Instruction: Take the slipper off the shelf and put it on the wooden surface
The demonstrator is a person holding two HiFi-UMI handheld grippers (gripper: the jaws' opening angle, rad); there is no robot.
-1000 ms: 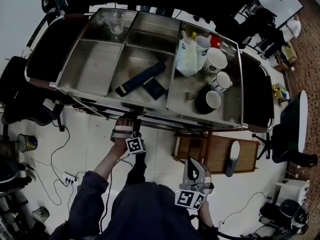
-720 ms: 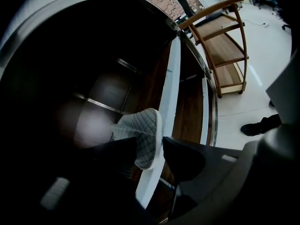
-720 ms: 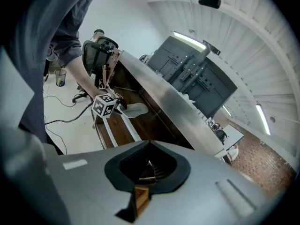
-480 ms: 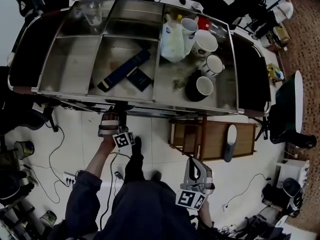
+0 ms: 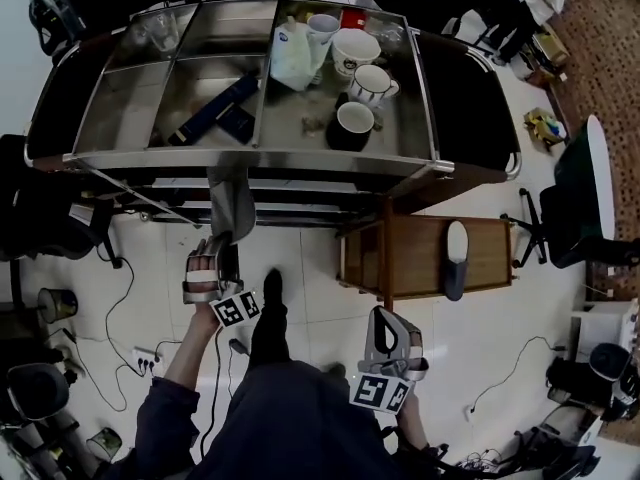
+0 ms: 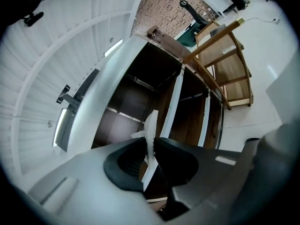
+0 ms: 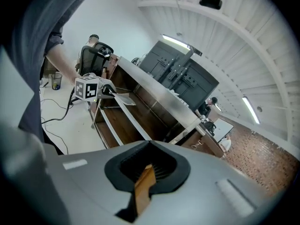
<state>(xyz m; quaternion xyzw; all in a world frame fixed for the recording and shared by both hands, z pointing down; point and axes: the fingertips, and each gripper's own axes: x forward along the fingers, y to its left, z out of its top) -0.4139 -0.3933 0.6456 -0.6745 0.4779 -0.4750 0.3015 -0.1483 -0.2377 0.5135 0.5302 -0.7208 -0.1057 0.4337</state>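
A pale grey slipper [image 5: 232, 200] sticks out from under the steel-topped shelf unit [image 5: 250, 158], held by its near end. My left gripper [image 5: 222, 244] is closing on it, and in the left gripper view the pads [image 6: 176, 161] press on the slipper's thin white edge [image 6: 152, 125]. A second slipper [image 5: 456, 258] lies on the low wooden table [image 5: 410, 258] to the right. My right gripper [image 5: 388, 320] hangs near my body, shut and holding nothing. From the right gripper view I see the left gripper's marker cube [image 7: 87, 88] and the slipper [image 7: 123, 98] beside the shelves.
Mugs [image 5: 354, 125], a white jug [image 5: 293, 53] and dark boxes [image 5: 212, 108] sit in the steel top trays. Cables and a power strip [image 5: 148, 360] lie on the floor at my left. A dark chair [image 5: 585, 208] stands at the right.
My left gripper reached under the shelf edge, shut on the slipper and drew back toward me with it. The right gripper stayed put.
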